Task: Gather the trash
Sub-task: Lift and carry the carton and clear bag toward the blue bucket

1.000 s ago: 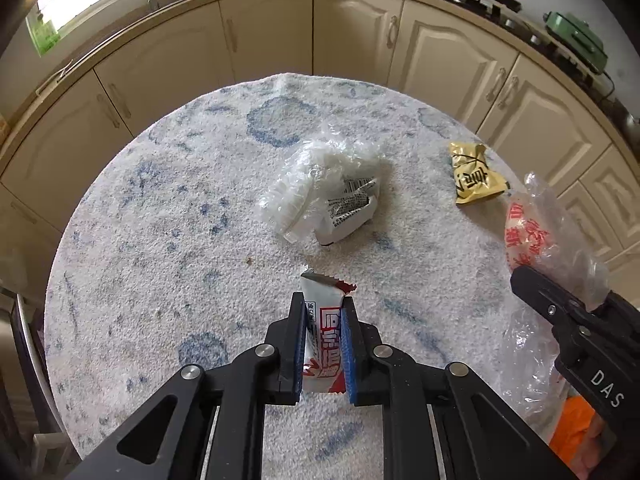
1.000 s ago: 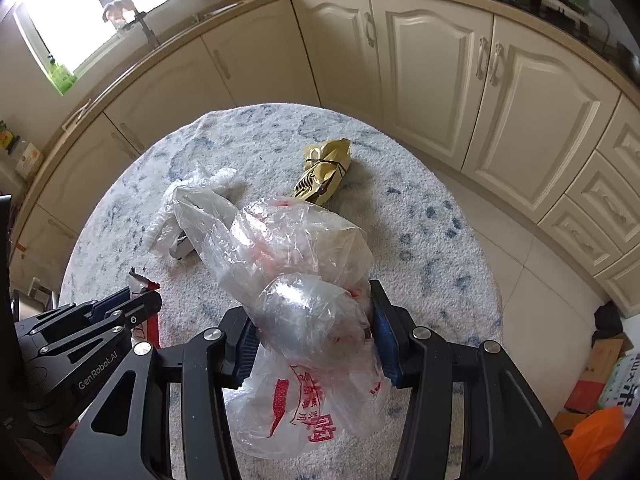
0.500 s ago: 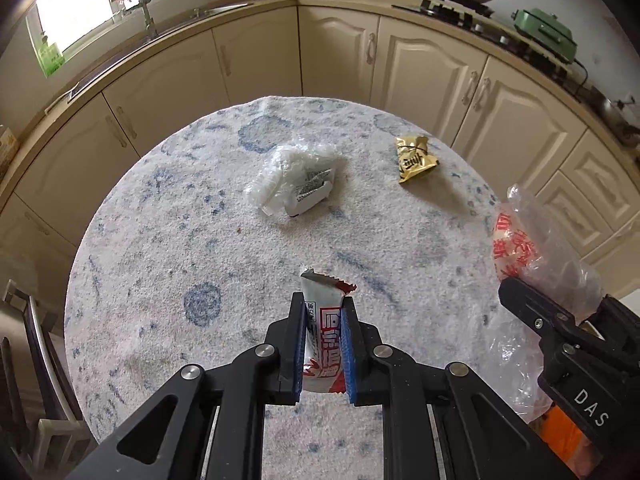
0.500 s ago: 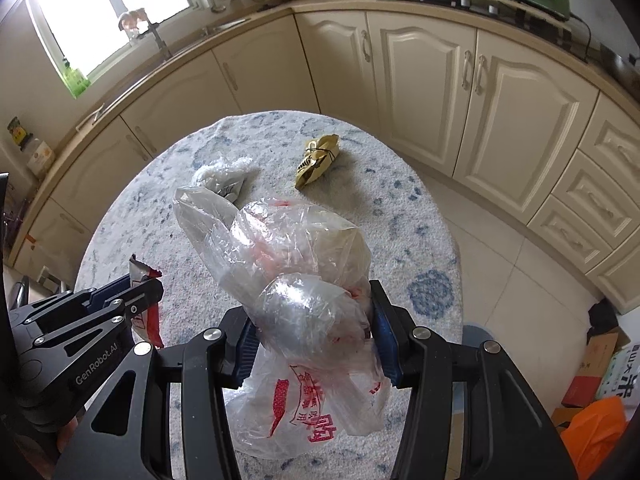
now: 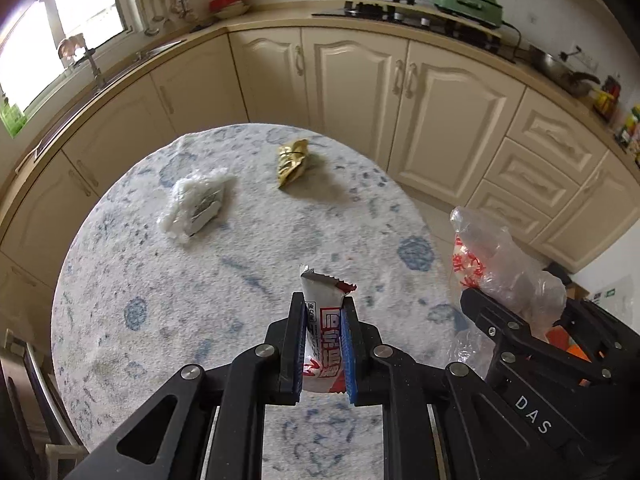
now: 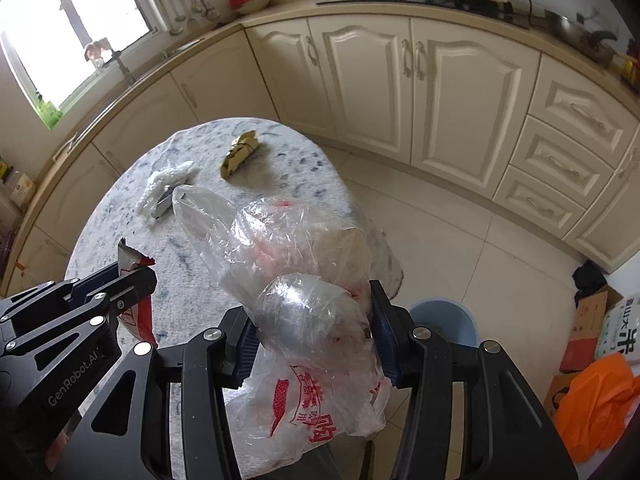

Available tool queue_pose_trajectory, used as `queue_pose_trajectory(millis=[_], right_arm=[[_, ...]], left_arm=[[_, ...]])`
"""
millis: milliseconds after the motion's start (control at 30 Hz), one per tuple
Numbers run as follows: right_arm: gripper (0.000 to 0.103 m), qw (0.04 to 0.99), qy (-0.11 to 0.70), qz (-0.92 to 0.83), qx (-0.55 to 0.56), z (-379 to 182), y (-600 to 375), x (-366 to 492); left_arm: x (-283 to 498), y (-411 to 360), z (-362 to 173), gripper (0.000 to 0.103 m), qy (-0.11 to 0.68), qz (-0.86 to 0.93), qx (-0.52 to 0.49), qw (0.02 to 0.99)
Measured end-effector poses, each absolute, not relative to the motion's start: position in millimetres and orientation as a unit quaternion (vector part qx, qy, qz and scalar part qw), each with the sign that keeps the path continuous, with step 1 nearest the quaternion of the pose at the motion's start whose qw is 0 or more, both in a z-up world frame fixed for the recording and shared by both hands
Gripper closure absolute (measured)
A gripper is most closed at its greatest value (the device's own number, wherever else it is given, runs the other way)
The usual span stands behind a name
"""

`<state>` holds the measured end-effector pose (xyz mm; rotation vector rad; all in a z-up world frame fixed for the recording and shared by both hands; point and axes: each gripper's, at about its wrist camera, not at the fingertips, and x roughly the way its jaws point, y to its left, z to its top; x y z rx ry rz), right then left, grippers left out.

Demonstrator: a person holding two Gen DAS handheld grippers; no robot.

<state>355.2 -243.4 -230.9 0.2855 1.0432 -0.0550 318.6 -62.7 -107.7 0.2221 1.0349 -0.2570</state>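
Observation:
My left gripper [image 5: 324,336] is shut on a white and red snack wrapper [image 5: 323,316], held above the near part of the round table [image 5: 132,280]. The same wrapper [image 6: 132,264] and left gripper [image 6: 132,280] show at the left of the right wrist view. My right gripper [image 6: 316,336] is shut on a crumpled clear plastic bag [image 6: 296,280] with red print, held past the table's right edge; that bag [image 5: 496,268] appears at the right in the left wrist view. On the table lie a gold wrapper [image 5: 294,160] [image 6: 240,152] and a clear crumpled packet [image 5: 198,204] [image 6: 164,188].
Cream kitchen cabinets [image 5: 360,92] curve behind the table. A blue bucket [image 6: 448,320] stands on the tiled floor just beyond my right gripper. An orange bag [image 6: 596,396] and cardboard boxes [image 6: 592,320] lie at the far right. A chair [image 5: 24,380] is at the table's left.
Both grippers have pulled back and risen from the table, each keeping its load. The table looks smaller and farther, and the floor and blue bucket have come into the right wrist view.

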Motion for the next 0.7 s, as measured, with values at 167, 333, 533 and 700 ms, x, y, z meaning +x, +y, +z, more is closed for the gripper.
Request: queue_pose_trajectory(millis=[167, 333, 533, 700], right_arm=[[0.053, 0.852, 0.497, -0.068, 0.15, -233.5, -286.6, 330.6], [0.053, 0.843, 0.5, -0.111, 0.166, -237.5, -328.6, 308.2], [0.053, 0.827, 0.503, -0.162, 0.191, -244.8, -377.9, 280.1], [0.053, 0.817, 0.503, -0.192, 0.208, -250.2, -408.5, 260.9]], left_arm=[[307.4, -110.2, -112.5, 0.091, 0.496, -0.16, 0.125, 0.844], [297.5, -157.4, -120.4, 0.091, 0.502, -0.197, 0.146, 0.829], [293.2, -206.8, -137.3, 0.091, 0.514, -0.231, 0.168, 0.809], [291.4, -241.0, -151.2, 0.091, 0.521, -0.246, 0.184, 0.797]])
